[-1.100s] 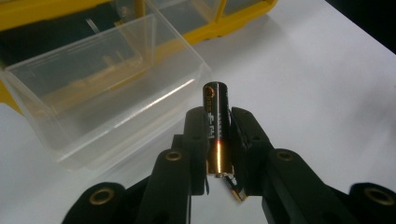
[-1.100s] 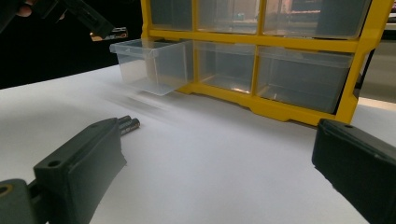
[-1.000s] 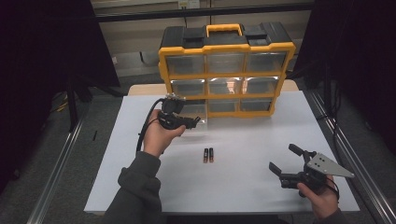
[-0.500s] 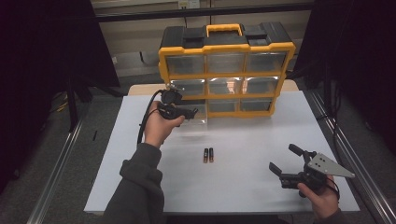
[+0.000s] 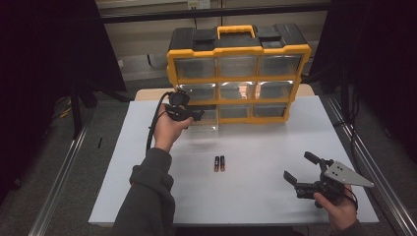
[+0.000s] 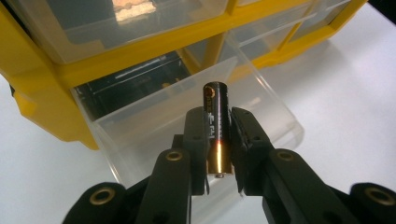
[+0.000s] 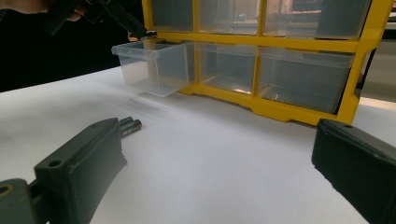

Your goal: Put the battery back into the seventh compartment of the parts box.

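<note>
Left tool (image 6: 218, 140) clamped on one battery (image 6: 216, 126), black and copper, cylindrical, held above the pulled-out clear plastic drawer (image 6: 187, 121) at the bottom left of the yellow-framed organizer (image 5: 238, 73). Right tool (image 5: 301, 173) spread wide, gripping nothing, low over the white tabletop (image 5: 255, 196) at its near right. Two more batteries (image 5: 219, 163) side by side, touching, at the tabletop's middle. Nine clear drawers in three rows of three; black top with yellow handle (image 5: 236, 31).
</note>
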Demonstrator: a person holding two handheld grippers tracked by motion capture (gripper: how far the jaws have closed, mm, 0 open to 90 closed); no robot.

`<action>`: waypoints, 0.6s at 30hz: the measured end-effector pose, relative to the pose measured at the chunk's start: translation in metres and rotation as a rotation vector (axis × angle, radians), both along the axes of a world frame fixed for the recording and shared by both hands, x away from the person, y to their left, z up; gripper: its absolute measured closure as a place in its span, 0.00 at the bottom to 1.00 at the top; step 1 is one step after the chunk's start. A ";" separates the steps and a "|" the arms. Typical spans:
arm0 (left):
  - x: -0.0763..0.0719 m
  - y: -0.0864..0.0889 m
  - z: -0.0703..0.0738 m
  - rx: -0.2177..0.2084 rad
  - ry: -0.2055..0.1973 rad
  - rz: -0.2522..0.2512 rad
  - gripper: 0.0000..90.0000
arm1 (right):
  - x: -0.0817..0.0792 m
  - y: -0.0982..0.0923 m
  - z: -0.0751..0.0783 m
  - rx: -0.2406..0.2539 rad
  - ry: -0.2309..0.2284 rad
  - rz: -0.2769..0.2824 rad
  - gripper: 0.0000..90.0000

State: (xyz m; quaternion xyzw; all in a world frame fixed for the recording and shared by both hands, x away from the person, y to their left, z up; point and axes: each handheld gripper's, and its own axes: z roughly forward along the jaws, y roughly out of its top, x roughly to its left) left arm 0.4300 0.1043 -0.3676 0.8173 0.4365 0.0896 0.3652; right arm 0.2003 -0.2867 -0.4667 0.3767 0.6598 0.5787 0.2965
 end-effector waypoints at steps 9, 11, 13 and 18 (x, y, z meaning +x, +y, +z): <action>0.005 0.000 -0.009 -0.025 -0.019 -0.013 0.70 | 0.000 0.000 0.000 0.017 0.001 -0.012 0.02; 0.004 0.001 -0.009 -0.018 -0.028 -0.030 0.66 | 0.000 0.000 0.000 0.016 0.000 -0.011 0.02; 0.000 0.003 -0.006 -0.022 -0.040 -0.032 0.59 | 0.000 0.000 0.000 0.014 -0.001 -0.013 0.02; -0.010 0.007 0.002 -0.055 -0.048 -0.041 0.48 | 0.000 0.000 0.000 0.005 0.000 -0.007 0.02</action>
